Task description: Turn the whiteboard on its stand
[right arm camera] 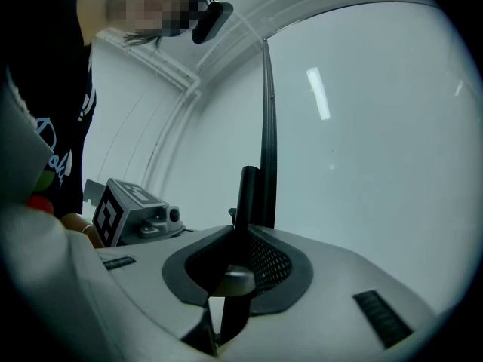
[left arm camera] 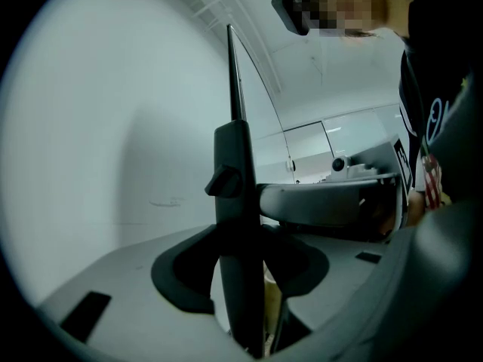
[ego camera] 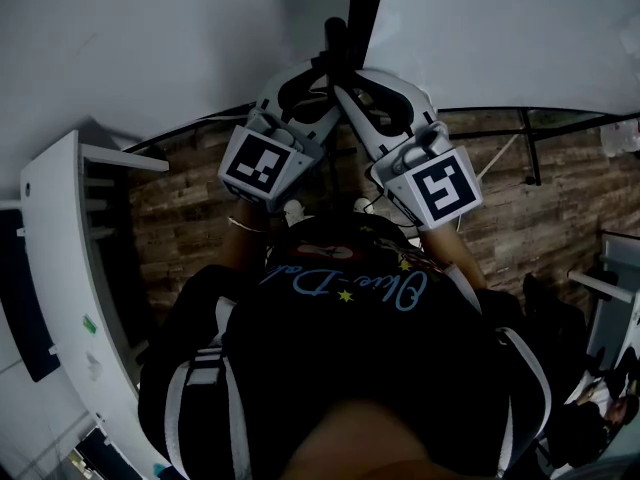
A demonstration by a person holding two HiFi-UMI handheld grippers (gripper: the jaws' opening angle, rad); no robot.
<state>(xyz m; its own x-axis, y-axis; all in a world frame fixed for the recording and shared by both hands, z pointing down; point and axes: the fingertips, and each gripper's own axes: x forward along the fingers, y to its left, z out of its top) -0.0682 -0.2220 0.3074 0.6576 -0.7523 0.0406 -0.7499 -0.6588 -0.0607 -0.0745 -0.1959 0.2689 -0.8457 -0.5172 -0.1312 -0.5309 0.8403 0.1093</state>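
The whiteboard (ego camera: 150, 48) fills the top of the head view, edge-on, with white faces on both sides of its thin dark frame (right arm camera: 267, 127). A black upright post (ego camera: 338, 43) of the stand runs along that edge. My left gripper (ego camera: 318, 78) and right gripper (ego camera: 358, 83) meet at this post from either side. In the left gripper view the post (left arm camera: 234, 179), with a small knob on it, stands between the dark pads of the left gripper (left arm camera: 240, 262), which close on it. The right gripper (right arm camera: 240, 266) likewise closes on the post (right arm camera: 247, 194).
Below lies a wood-pattern floor (ego camera: 190, 208). A white shelf unit (ego camera: 70, 268) stands at the left, and white furniture (ego camera: 615, 298) at the right. Black bars of the stand's base (ego camera: 530, 148) cross the floor at the right. The person's dark shirt fills the bottom of the head view.
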